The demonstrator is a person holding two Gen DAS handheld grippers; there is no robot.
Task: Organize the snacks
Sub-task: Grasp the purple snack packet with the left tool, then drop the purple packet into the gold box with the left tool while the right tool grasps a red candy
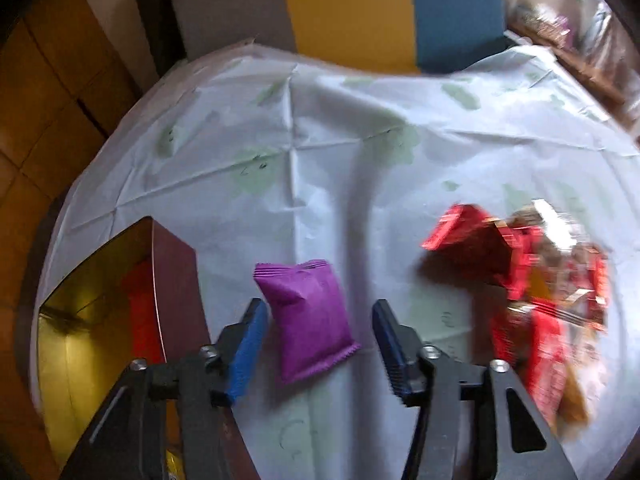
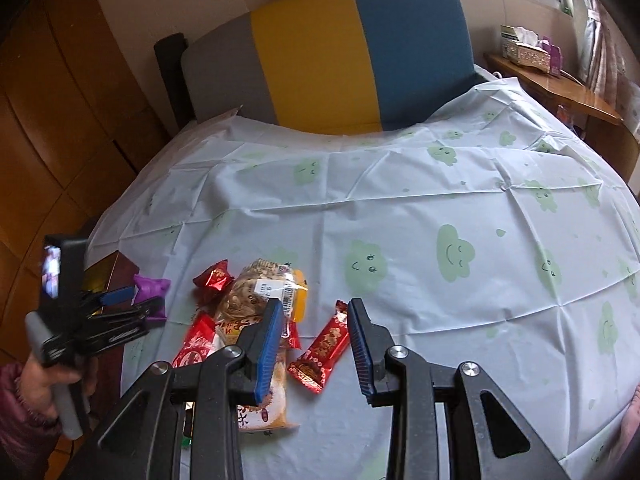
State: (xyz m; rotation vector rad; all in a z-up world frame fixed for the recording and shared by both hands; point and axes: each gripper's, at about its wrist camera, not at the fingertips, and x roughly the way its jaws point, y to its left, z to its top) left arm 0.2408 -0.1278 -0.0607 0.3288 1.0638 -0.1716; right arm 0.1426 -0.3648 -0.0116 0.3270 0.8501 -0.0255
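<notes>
The left tongs [image 1: 318, 324] stand released over the table [image 1: 360, 152], which wears a pale cloth printed with green smiling clouds, and a purple snack packet [image 1: 308, 320] lies on the cloth between the two blue pads, closer to the pad at 9 o'clock; whether that pad touches the packet cannot be told. At 8 o'clock of the packet stands an open box [image 1: 120, 300] with a dark red outer wall and a gold lining; something red shows inside it, too dim to identify, and its near end is cut off behind the tong frame. At 3 o'clock of the packet a heap of red wrappers [image 1: 540, 280] is smeared by motion blur, so single pieces are hard to separate there. The right wrist view is sharper: the right tongs [image 2: 312, 340] hang released above the cloth, with a long red snack bar [image 2: 320, 348] lying between the pads, apart from both. At 9 o'clock of that bar sits the pile: a small red candy packet [image 2: 212, 278], a clear bag of brownish snacks [image 2: 256, 296] with a white label, a red and white wrapper [image 2: 196, 344], and an orange-edged pouch [image 2: 268, 404] partly hidden behind the left pad. Further toward 9 o'clock the left tongs [image 2: 132, 300] appear, held by a hand [image 2: 36, 384] in a maroon sleeve, half covering the purple snack packet [image 2: 150, 288]. Beyond the table stands a grey, yellow and blue headboard [image 2: 320, 52].
</notes>
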